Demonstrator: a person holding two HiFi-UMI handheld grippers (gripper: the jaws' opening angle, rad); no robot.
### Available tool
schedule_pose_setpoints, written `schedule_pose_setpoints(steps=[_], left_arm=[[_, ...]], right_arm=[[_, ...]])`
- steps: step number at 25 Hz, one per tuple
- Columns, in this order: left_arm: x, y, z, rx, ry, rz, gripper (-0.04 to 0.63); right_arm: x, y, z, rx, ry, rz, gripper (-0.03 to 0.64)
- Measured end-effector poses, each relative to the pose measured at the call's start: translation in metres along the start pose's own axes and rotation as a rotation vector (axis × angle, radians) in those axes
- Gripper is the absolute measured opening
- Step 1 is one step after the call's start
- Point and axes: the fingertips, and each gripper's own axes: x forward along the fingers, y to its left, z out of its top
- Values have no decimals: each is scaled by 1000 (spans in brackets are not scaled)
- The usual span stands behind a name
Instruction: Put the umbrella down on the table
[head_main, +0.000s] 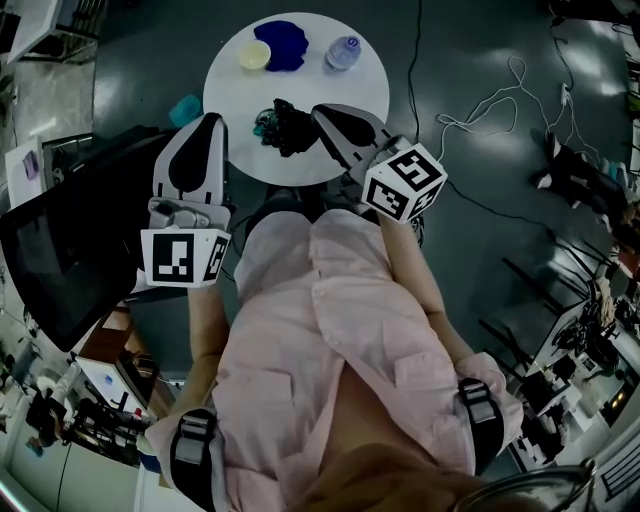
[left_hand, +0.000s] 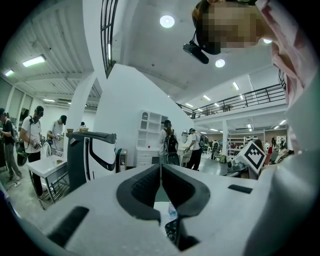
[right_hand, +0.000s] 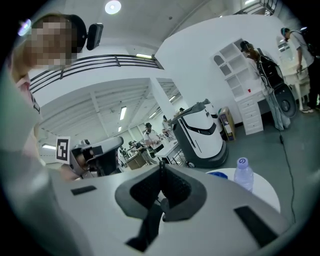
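Shows crumpled black fabric umbrella on smooth round white counter, just beside right gripper, fingers pressed together; left gripper likewise closed, empty, apart.

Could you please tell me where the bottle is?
In the head view the bottle stands at the round table's far right, beside the blue object.

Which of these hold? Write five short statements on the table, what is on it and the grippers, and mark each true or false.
1. The table is round and white. True.
2. The water bottle lies on its side. False: it stands upright, cap on top.
3. The left gripper has its jaws together. True.
4. The umbrella is spread open. False: it is a folded dark bundle at the table's near edge.
5. The right gripper gapes wide. False: its jaws are together.
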Motion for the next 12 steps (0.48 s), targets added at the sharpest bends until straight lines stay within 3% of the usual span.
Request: schedule_pose_setpoints(steps=[12], left_arm=[[20, -10, 1, 5, 3, -57, 23]], right_arm=[[-29, -36, -4, 24, -9, -114, 25]])
